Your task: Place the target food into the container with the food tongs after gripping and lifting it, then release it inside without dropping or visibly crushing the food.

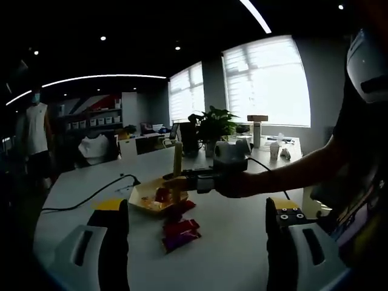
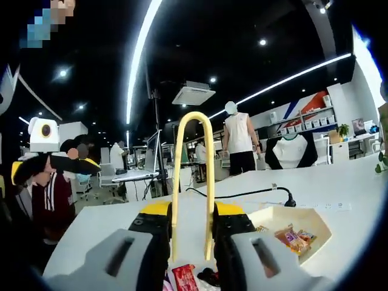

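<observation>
My right gripper (image 2: 193,230) is shut on a pair of yellow food tongs (image 2: 193,176), whose looped end stands up ahead of the jaws. In the left gripper view the same gripper (image 1: 209,177), held by a hand, keeps the tongs (image 1: 177,162) upright over a pale yellow tray (image 1: 140,203) that holds snack packets. The tongs' lower end sits by a red packet in the tray; whether it grips one is hidden. Red packets (image 1: 180,233) lie on the white table beside the tray. My left gripper (image 1: 197,212) is open, nothing between its jaws. The tray (image 2: 315,221) is right of the tongs.
A black cable (image 1: 91,197) runs across the white table (image 1: 242,242) left of the tray. A potted plant (image 1: 215,124) and small items stand at the far edge. A person in white (image 2: 238,142) stands beyond the table. Another person (image 2: 51,203) is at the left.
</observation>
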A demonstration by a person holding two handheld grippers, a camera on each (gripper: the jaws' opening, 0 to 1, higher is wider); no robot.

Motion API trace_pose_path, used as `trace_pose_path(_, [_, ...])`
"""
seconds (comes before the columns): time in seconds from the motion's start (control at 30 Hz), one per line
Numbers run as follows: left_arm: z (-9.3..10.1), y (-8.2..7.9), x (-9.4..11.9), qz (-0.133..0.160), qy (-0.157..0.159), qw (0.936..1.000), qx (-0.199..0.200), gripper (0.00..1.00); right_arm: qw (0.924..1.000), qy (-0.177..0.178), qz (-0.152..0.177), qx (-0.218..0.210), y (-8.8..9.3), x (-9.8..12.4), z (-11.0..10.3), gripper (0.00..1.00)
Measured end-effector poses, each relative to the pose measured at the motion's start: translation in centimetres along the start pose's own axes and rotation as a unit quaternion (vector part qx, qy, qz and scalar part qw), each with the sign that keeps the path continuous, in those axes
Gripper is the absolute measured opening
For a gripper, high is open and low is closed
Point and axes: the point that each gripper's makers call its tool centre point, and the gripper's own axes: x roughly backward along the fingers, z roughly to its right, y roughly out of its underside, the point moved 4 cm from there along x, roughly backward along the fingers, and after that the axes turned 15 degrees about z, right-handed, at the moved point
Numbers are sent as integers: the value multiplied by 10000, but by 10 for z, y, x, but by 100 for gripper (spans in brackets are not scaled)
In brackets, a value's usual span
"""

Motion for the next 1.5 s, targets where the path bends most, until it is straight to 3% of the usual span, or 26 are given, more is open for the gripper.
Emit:
trace_pose_path(0.13, [-1,0,1,-10,-25,10000,-14,99,9995,-255,-150,83,11,0,-9,22])
trace_pose_path(0.3, [-4,2,3,-50,-71,10000,-14,99,9994,-289,-202,-1,23,1,-11,22])
trace_pose_path(0.67, [-7,2,5,-65,-103,9999,-3,99,9982,-360,-406,251,41,2,-9,23])
trace_pose_path(0.9, [-9,3,5,-79,-120,9999,23,99,9947,-611,-623,549,58,6,-14,24])
trace_pose_path(1.3, [-10,3,4,-84,-117,9999,-33,98,9941,-556,-788,491,68,13,-5,23])
trace_pose_path(1.5, [-7,4,2,-97,-65,9999,-58,99,9950,-309,-840,438,67,13,-5,22])
